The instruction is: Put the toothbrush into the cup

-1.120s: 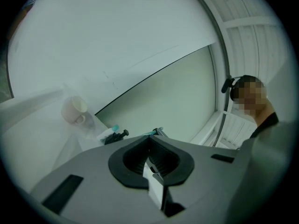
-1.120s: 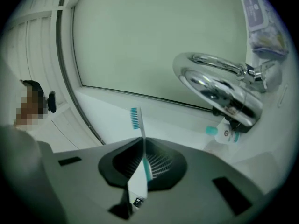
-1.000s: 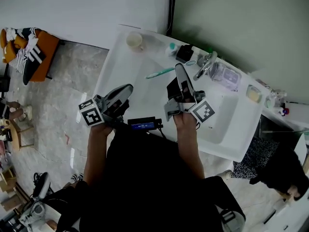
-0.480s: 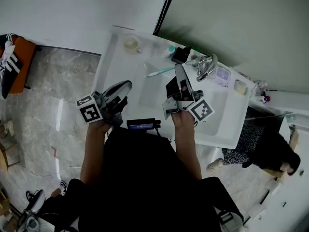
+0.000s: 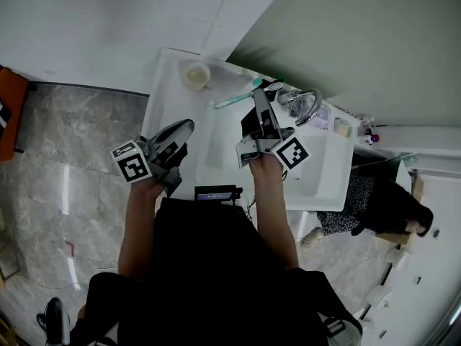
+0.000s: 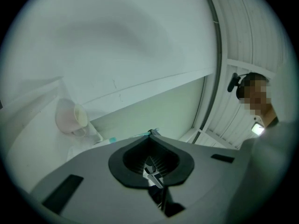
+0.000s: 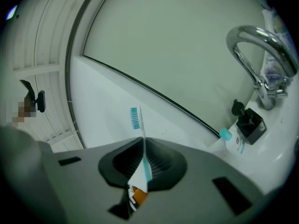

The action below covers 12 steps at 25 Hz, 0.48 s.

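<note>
Teal-and-white plastic toothbrush point(image 5: 234, 100), teal bristles at its tip, is gripped by the handle in the right tongs point(image 7: 142, 142), with the brush head projecting beyond them above the white sink worktop point(image 5: 170, 86). Pale round cup point(image 5: 195, 75) stands upright at the worktop's corner, apart from the brush. Left tongs point(image 5: 188, 125) are clenched together, empty.

Both forearms reach forward; the left gripper point(image 5: 187, 125) is closed and empty, and the right gripper point(image 5: 258, 96) pinches the toothbrush point(image 5: 232, 100).
</note>
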{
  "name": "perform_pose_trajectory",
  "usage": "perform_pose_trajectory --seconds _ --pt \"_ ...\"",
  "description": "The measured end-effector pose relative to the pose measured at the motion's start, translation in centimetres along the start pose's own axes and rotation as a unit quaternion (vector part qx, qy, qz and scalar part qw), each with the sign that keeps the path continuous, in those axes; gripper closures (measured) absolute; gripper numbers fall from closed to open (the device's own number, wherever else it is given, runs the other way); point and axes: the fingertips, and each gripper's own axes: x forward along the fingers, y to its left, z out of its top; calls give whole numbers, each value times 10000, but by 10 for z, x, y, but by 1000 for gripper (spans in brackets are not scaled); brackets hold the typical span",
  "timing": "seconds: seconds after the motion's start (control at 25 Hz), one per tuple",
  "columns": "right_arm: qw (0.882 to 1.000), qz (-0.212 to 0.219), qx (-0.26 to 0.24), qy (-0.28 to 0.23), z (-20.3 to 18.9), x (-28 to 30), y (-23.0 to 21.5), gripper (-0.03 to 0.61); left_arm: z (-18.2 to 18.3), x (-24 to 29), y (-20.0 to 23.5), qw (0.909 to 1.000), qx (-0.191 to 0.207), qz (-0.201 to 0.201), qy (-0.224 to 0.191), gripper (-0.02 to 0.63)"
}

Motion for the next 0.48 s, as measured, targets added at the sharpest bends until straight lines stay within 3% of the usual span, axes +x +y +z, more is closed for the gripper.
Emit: perform_pose_trajectory --seconds 0.2,0.48 --pt "9998 -155 -37 72 -19 33 -7 555 15 -6 15 9999 -141 -63 14 606" --pt "9997 -183 -35 149 -19 55 -44 555 13 6 22 9997 -25 260 25 606"
